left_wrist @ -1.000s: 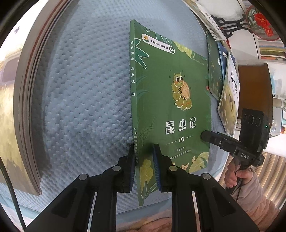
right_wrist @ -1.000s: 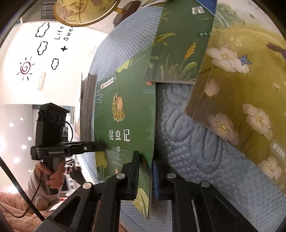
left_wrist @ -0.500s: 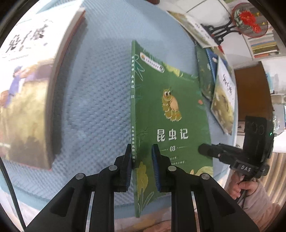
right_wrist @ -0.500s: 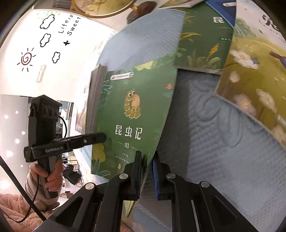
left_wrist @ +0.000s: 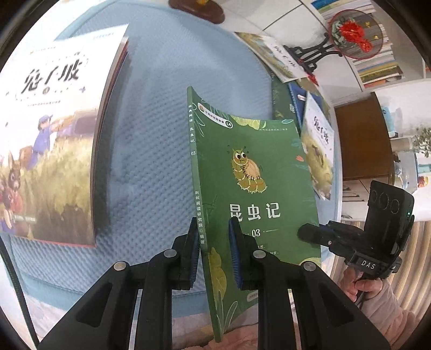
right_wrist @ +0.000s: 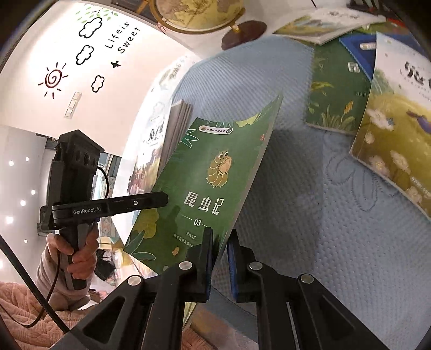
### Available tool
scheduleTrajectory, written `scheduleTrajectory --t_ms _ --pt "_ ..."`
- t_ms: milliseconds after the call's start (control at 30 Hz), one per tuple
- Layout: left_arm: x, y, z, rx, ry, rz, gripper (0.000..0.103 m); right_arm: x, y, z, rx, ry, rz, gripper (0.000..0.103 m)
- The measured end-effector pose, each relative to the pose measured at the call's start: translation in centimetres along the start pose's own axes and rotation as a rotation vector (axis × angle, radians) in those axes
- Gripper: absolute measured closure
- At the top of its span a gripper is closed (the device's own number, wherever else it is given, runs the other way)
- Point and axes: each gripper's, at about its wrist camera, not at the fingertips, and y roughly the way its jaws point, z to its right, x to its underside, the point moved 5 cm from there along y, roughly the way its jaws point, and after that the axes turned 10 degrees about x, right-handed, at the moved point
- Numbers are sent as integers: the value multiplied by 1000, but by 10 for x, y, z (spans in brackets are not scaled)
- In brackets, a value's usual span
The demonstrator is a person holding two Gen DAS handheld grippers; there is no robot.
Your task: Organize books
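Globe [right_wrist: 199, 13] on wooden base beside blue quilted mat [right_wrist: 336, 228]; red embroidered fan [left_wrist: 353, 37] on stand.

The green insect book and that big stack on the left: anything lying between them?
Nothing: in the left wrist view, only bare blue quilted mat separates the green book from the stack.

White wall [right_wrist: 32, 113] with sun-and-cloud decals, brown wooden door [left_wrist: 358, 134], quilted blue surface [right_wrist: 336, 215].

Both hand-held grippers, left [left_wrist: 212, 253] and right [right_wrist: 221, 258], clamped shut, angled downward.
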Motion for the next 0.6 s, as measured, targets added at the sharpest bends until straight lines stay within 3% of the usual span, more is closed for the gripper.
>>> scheduleTrajectory --t_ms 333,600 --pt "-19 -34 13 15 86 30 85 -15 -17 -31 25 -21 90 93" --pt "-37 -60 2 12 124 55 85 -35 -12 -61 36 -34 141 93"
